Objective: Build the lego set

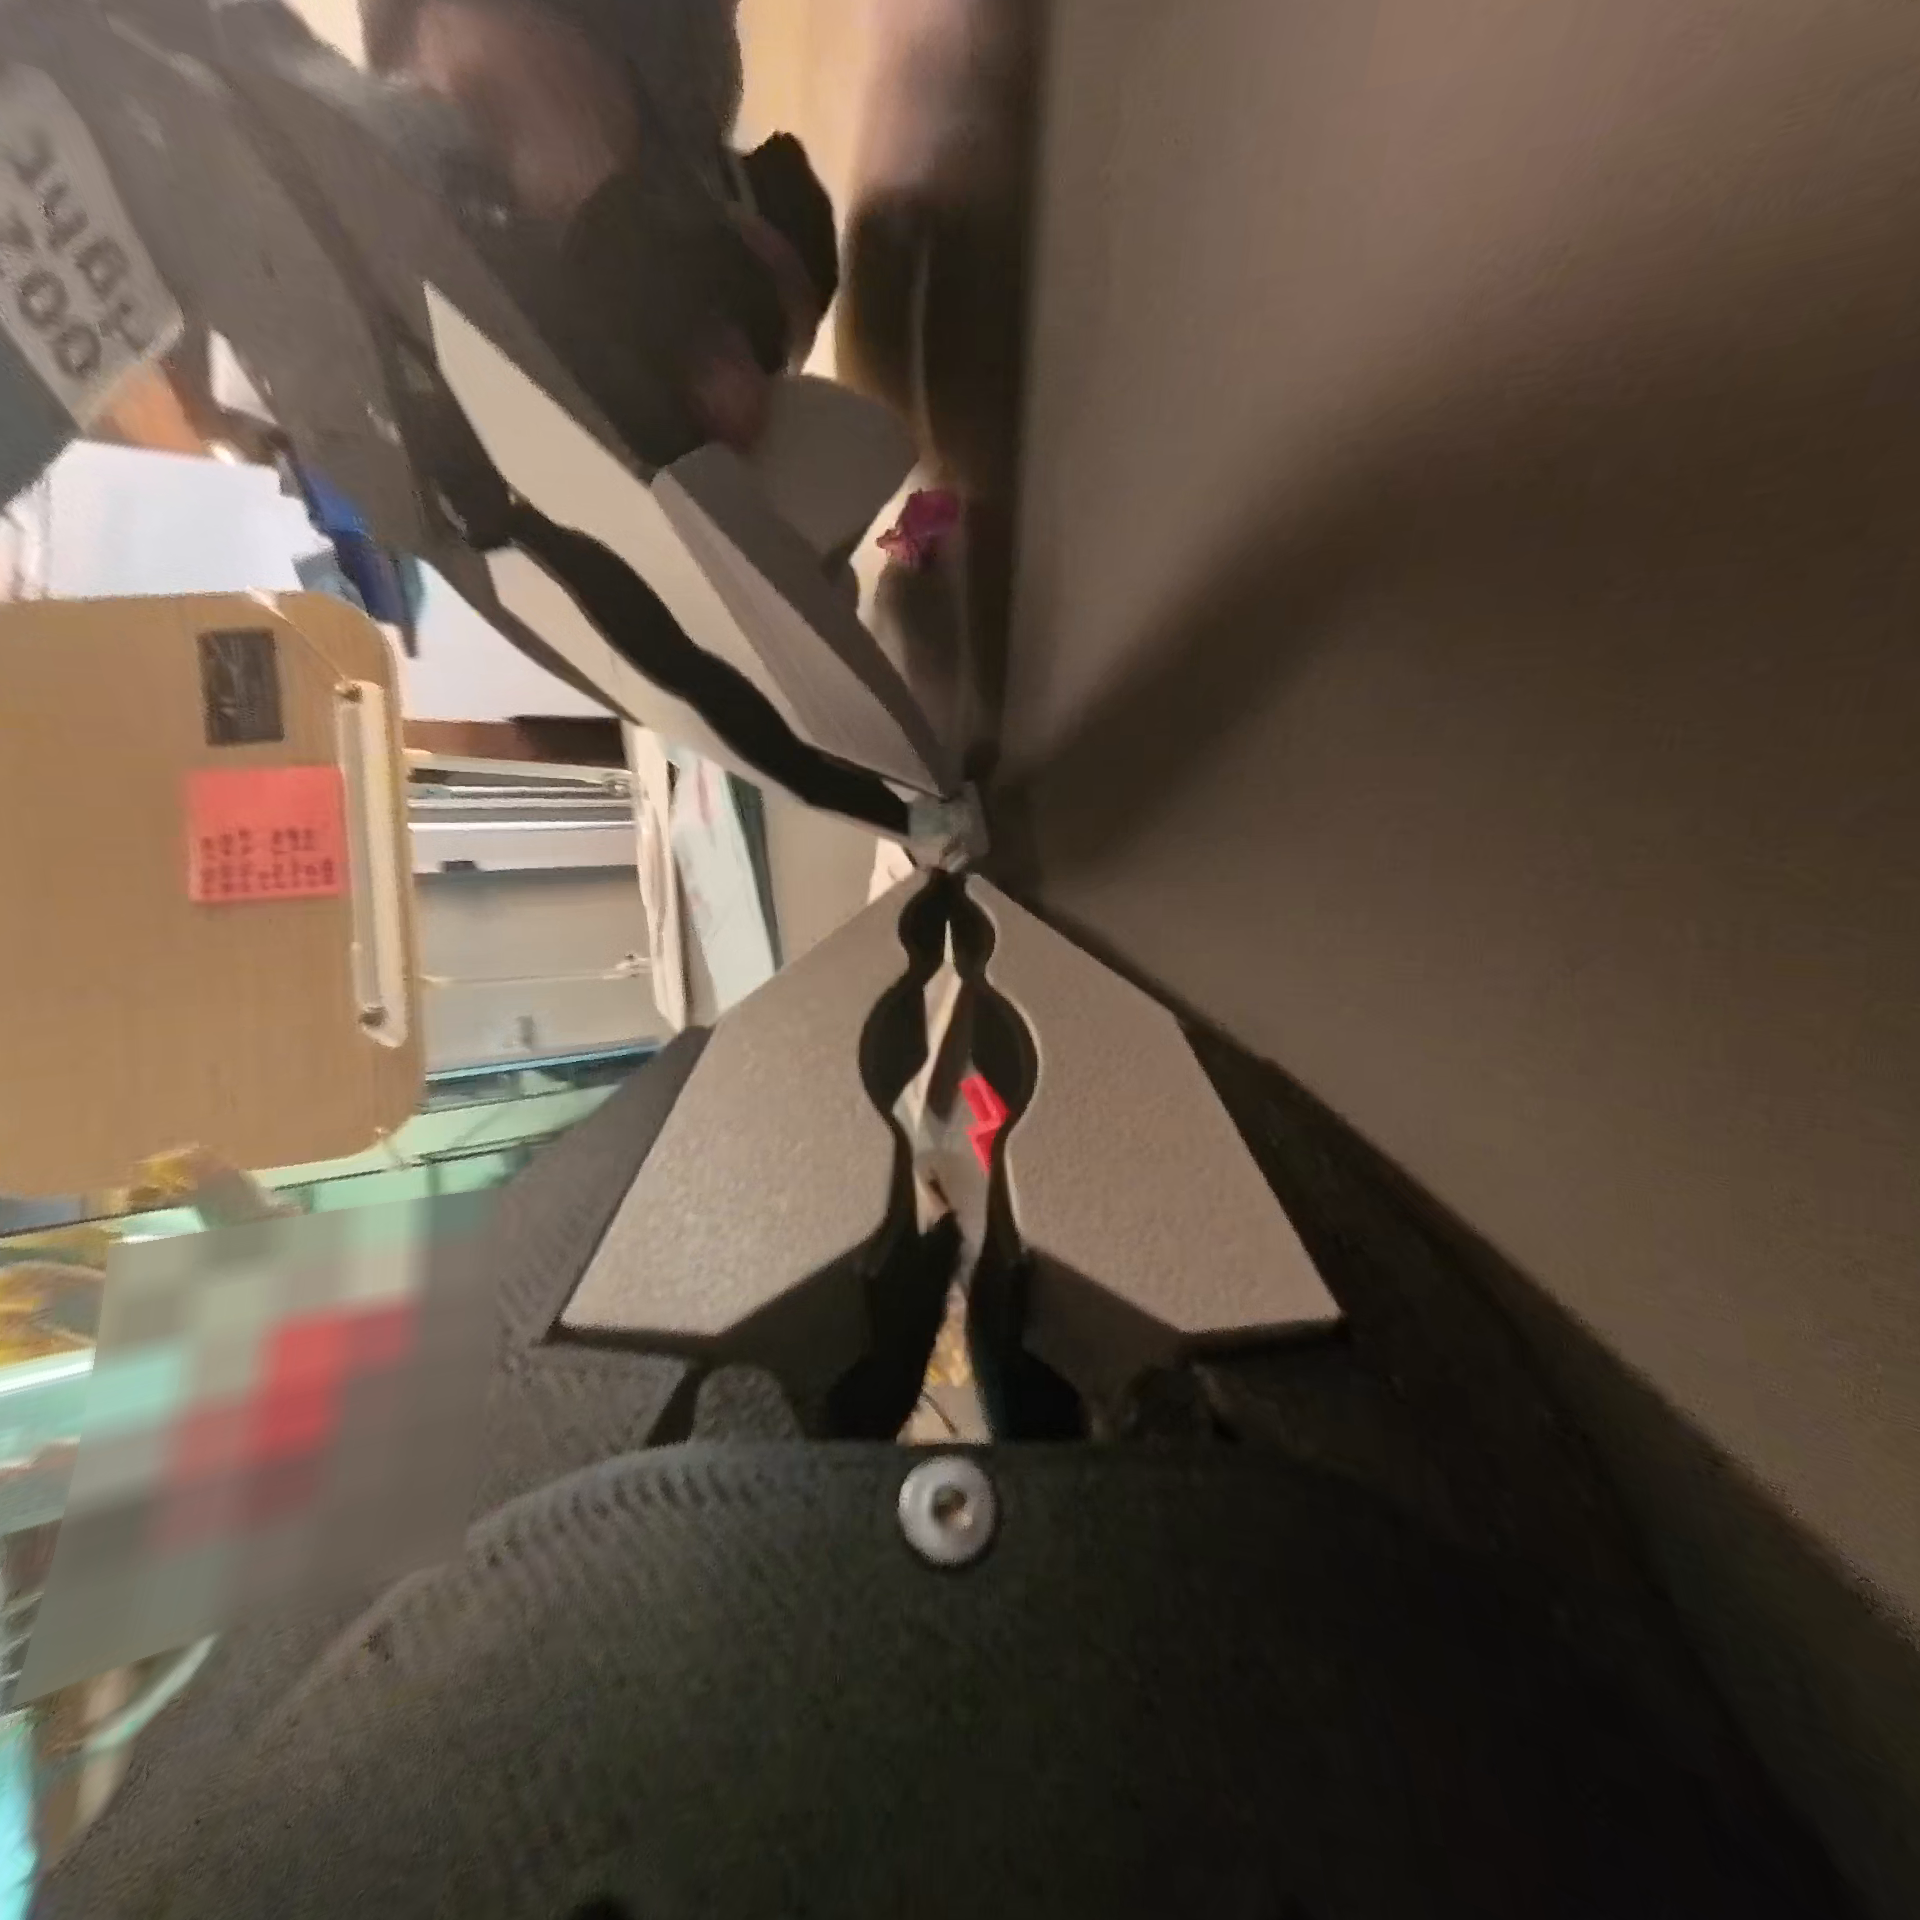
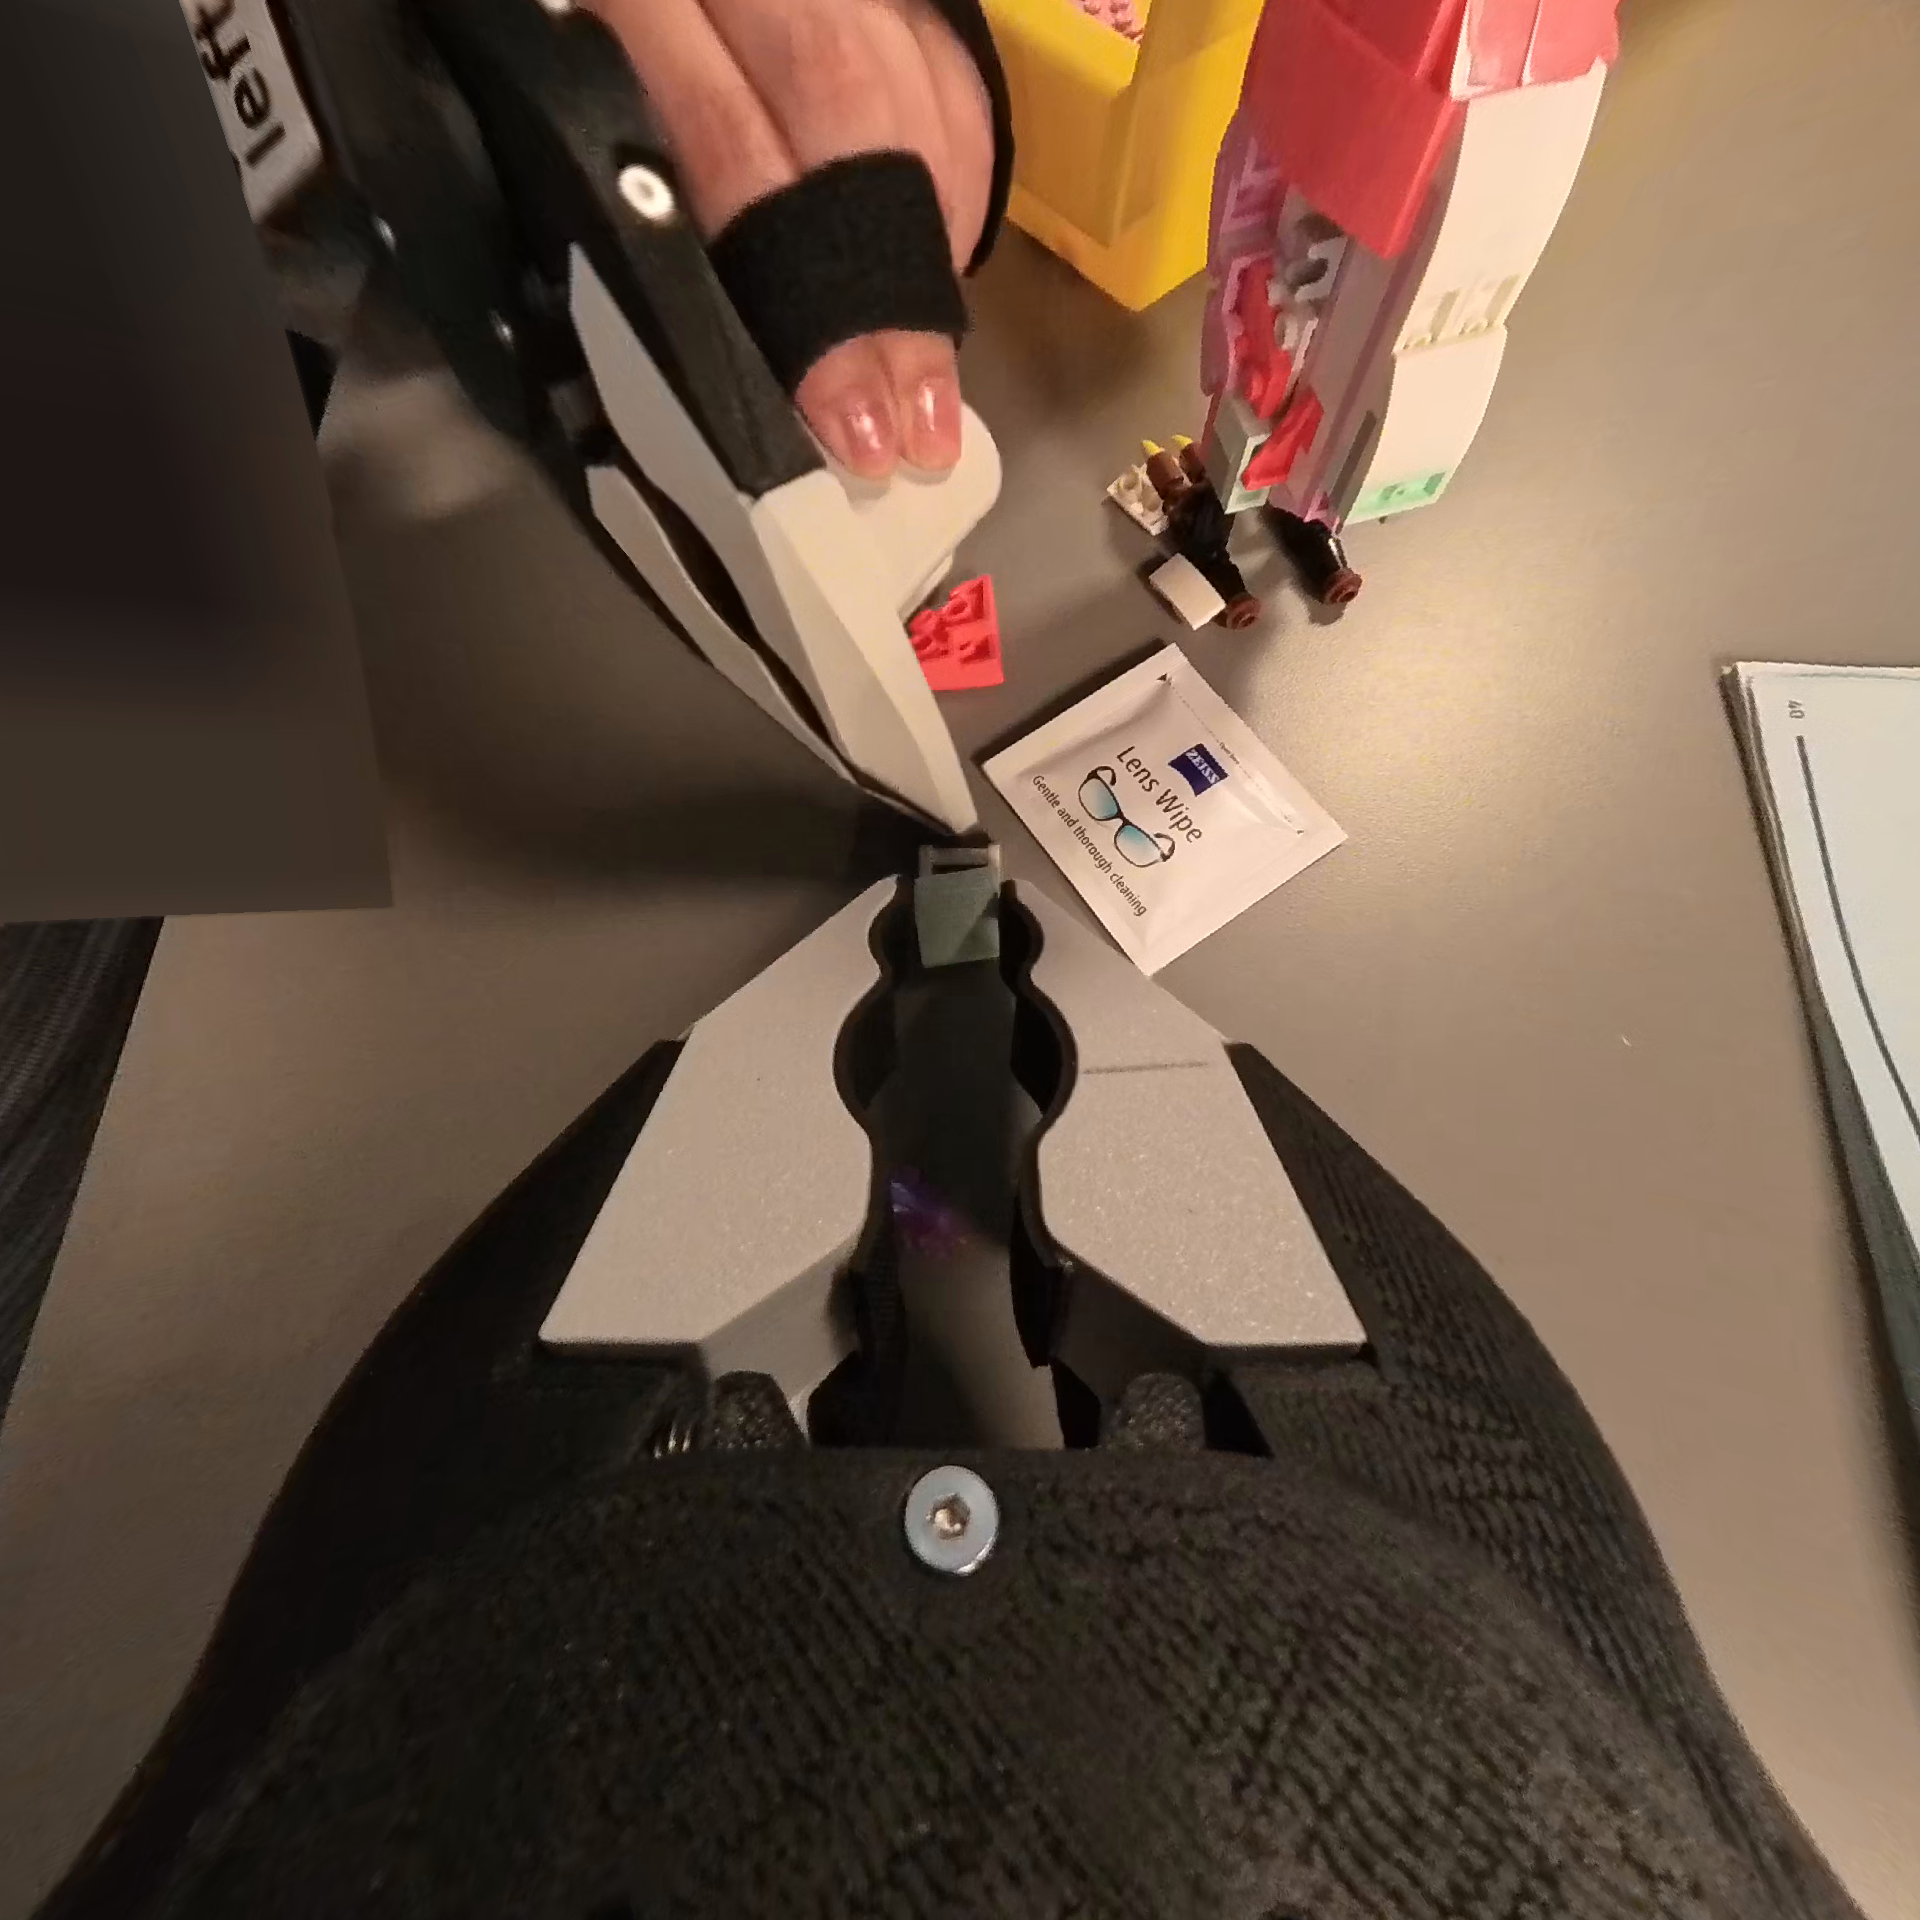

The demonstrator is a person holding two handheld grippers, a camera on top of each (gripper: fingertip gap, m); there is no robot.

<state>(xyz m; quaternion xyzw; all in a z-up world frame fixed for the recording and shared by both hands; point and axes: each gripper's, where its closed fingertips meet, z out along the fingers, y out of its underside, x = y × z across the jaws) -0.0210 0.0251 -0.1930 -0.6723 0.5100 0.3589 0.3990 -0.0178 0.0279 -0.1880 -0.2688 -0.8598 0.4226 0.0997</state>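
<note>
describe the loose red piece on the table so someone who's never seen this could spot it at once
Start at the tall red, white and grey brick model standing on the grey table. Below and left of it lies a white sachet; the piece is just above the sachet's upper-left side, partly tucked under the left gripper. It is a small flat red plate, lying alone, unlike the red bricks built into the model.

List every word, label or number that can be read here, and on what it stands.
I do not copy writing; these things bear it:
White sachet on the table: words, a logo, drawn glasses; legible.
White tag on the left gripper: one word, legible.
Booklet page: a small number.
Orange sticker on the wooden door: too blurred.
Grey garment: large letters, cut off.
</note>
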